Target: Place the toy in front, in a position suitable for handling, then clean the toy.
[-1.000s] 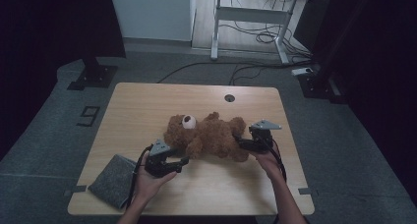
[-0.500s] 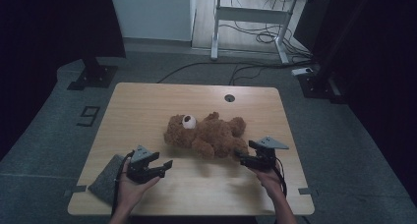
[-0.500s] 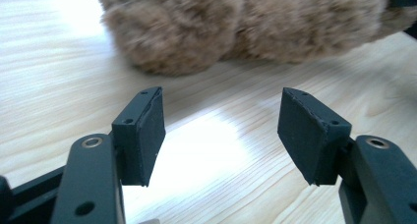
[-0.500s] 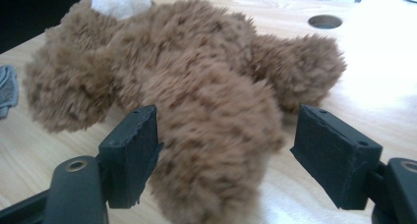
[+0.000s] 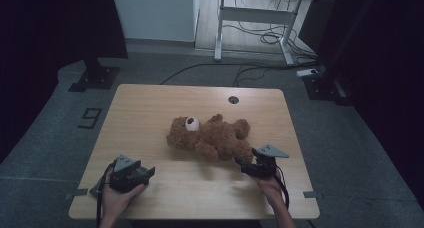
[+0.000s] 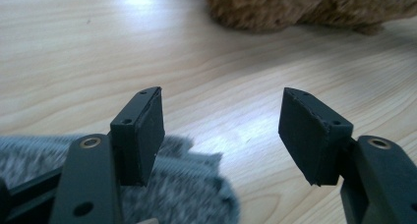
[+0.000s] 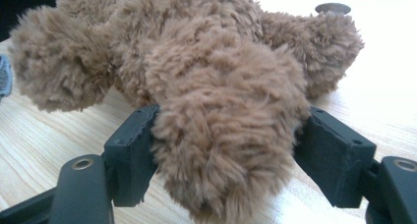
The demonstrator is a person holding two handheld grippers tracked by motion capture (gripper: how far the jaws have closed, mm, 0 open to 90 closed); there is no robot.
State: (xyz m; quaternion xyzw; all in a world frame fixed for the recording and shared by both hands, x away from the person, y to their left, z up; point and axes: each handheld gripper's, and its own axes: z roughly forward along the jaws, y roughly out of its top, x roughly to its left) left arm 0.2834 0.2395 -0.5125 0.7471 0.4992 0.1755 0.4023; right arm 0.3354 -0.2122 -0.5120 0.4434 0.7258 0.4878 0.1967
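- High view gives us the teddy bear (image 5: 212, 137) lying near the middle of the worktop (image 5: 150, 108), its near leg reaching toward our right claw (image 5: 243, 165)
- Right gripper view has that leg (image 7: 221, 150) filling the gap, fur against both pads; we judge it a soft grip, so shut on the leg
- Our left claw (image 6: 221, 130) stands open and empty, low over bare wood beside a grey cloth (image 6: 187, 189), likely freed for the cloth
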